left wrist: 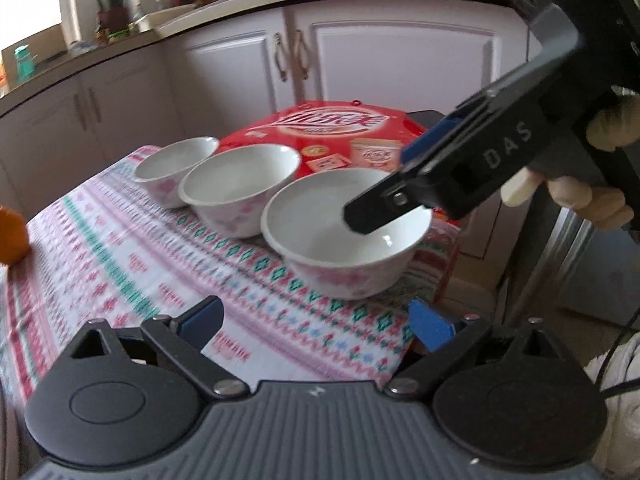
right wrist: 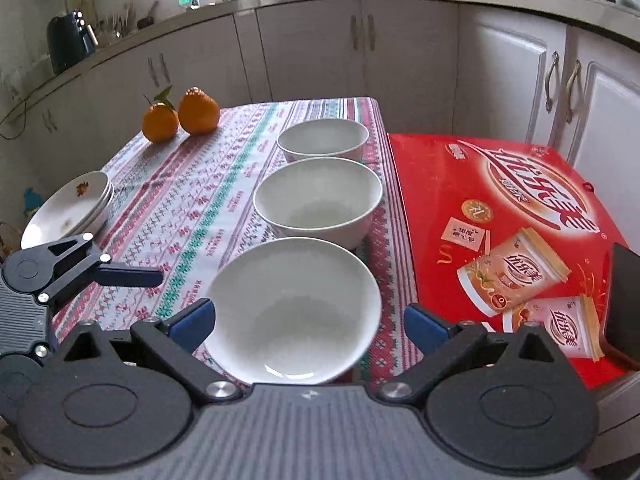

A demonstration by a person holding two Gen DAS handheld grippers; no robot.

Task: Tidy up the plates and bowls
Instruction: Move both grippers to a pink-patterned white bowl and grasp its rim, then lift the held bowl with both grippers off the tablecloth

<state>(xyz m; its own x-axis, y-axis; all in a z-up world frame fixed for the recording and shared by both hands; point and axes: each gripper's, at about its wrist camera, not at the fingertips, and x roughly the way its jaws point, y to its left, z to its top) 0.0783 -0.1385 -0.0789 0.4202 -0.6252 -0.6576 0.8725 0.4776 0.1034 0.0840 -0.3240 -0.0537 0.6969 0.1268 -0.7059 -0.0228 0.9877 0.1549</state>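
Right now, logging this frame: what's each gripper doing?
Left gripper: open, holding nothing.
Right gripper: open, straddling the nearest bowl, not gripping it.

The three white glazed ceramic bowls (right wrist: 294,308) look glossy and smooth; the patterned woven tablecloth (right wrist: 192,208) is matt.

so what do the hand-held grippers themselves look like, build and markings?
Both match: the left hand-held gripper and right hand-held gripper have black linkage arms with silver pivot screws, blue finger pads, round black side housings and a grey ribbed body. The right one's black side reads "DAS". A thin black cable hangs nearby.
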